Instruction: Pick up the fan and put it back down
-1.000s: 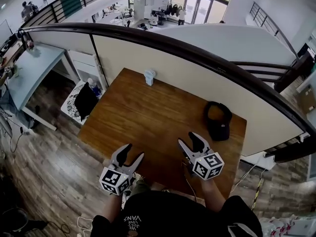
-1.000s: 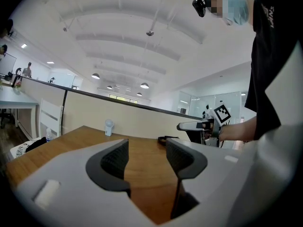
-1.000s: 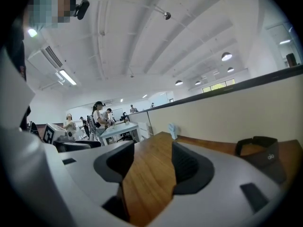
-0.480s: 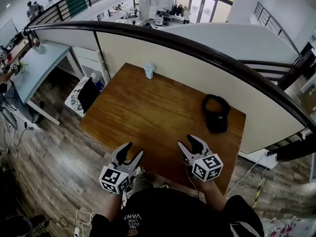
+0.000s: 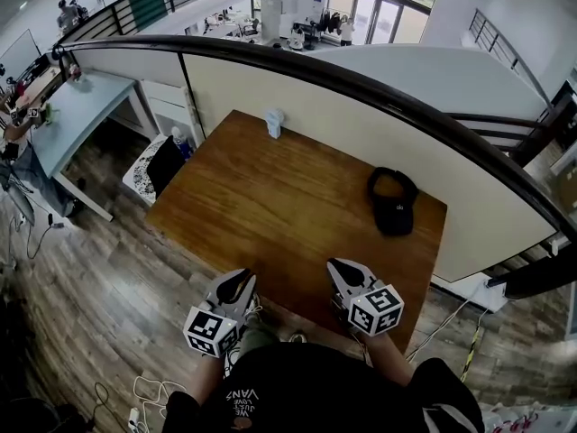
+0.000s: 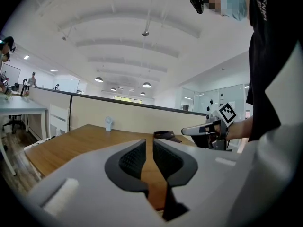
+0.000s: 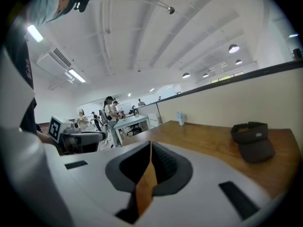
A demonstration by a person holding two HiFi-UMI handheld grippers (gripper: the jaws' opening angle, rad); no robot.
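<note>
The brown wooden tabletop (image 5: 279, 215) lies bare across its near and middle stretch, leaving an open way from the near edge toward the far one. Only two things stand on it: a small pale fan (image 5: 275, 123) at the far left edge and a black visor cap (image 5: 394, 202) near the far right corner, well apart, with free wood between them. Behind both, a cream partition wall (image 5: 361, 142) under a dark curved rail (image 5: 361, 88) closes the far side.

Head view looks steeply down — both gripper views skim low across the shared wooden table (image 5: 270, 206).
</note>
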